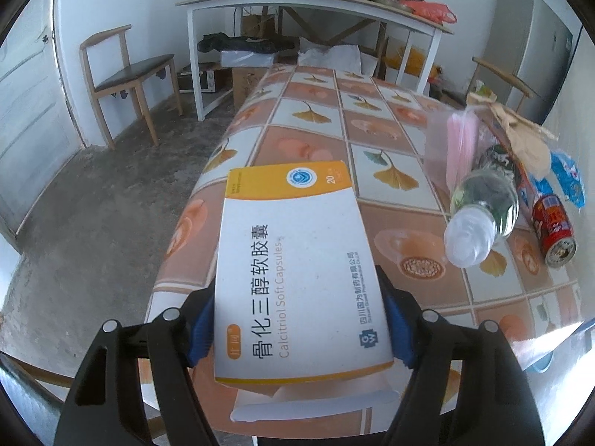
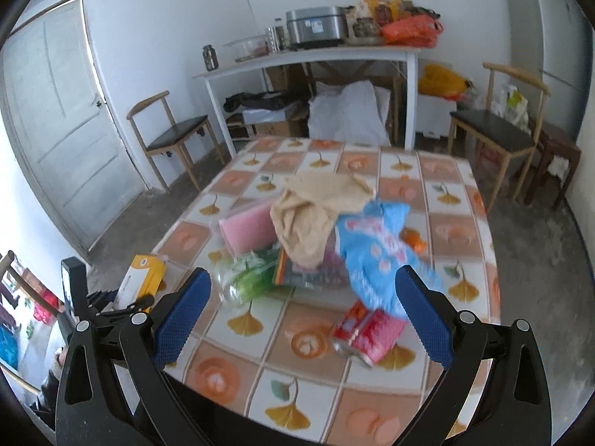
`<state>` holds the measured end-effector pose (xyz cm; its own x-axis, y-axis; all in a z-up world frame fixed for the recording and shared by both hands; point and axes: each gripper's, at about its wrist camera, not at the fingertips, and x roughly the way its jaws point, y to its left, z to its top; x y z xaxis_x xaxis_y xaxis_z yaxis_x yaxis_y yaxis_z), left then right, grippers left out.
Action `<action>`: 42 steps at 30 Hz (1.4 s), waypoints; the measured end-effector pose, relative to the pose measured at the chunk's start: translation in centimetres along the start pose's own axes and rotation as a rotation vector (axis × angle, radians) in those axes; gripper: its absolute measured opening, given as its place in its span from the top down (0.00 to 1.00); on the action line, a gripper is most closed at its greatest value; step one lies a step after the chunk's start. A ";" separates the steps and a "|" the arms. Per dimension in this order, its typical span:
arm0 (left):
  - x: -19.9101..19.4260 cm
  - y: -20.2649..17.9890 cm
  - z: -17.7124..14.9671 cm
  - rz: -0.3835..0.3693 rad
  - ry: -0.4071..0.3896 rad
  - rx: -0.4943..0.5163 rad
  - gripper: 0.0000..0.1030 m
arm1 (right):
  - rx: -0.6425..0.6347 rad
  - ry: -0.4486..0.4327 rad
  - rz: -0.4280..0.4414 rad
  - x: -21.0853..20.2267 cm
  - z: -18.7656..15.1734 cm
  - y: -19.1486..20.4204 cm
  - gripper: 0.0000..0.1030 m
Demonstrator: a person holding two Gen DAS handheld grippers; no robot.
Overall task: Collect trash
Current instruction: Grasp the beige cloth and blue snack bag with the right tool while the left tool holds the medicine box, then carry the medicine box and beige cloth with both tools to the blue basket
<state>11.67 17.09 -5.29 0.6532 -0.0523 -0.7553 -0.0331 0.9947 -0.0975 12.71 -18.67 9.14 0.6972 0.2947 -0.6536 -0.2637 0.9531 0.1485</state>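
Table [image 1: 308, 148] left edge borders bare floor, chair [image 1: 122, 78] well off. Left gripper [image 1: 297, 319] clamps medicine box [image 1: 297, 271], lifted above table's near-left corner. Right gripper [image 2: 303, 314] gapes wide, nothing between pads, over near edge. Ahead: heap of plastic bottle [image 2: 245, 278], blue wrapper [image 2: 372, 252], crushed red can [image 2: 368, 330], beige paper [image 2: 316, 215].

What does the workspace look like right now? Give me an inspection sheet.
Surface: table with a leaf-pattern cloth.
Job's things: medicine box; plastic bottle, red can, blue wrapper, tan paper and pink pack piled together.
Clutter: nothing seen beyond that.
Grippers: left tool shut on the medicine box; right tool open, empty.
Cables: nothing seen.
Surroundings: chairs, side table, door.
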 end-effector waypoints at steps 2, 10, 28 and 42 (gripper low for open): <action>-0.3 0.3 0.2 -0.026 -0.014 -0.022 0.30 | -0.003 -0.014 0.006 0.4 1.1 -0.3 0.10; -1.5 0.4 0.7 -0.121 -0.089 -0.053 0.30 | 0.027 -0.012 -0.039 2.3 3.4 -2.1 0.21; -0.1 -0.2 1.3 -0.182 -0.104 -0.049 0.30 | -0.251 0.098 -0.072 10.3 6.3 0.2 0.12; 0.4 -0.4 1.5 -0.187 -0.103 -0.044 0.30 | -0.437 0.314 -0.140 16.5 4.5 1.8 0.93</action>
<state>13.04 16.75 -4.55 0.7249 -0.2240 -0.6514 0.0641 0.9635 -0.2599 26.77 -11.80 1.98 0.5305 0.0686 -0.8449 -0.4812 0.8450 -0.2335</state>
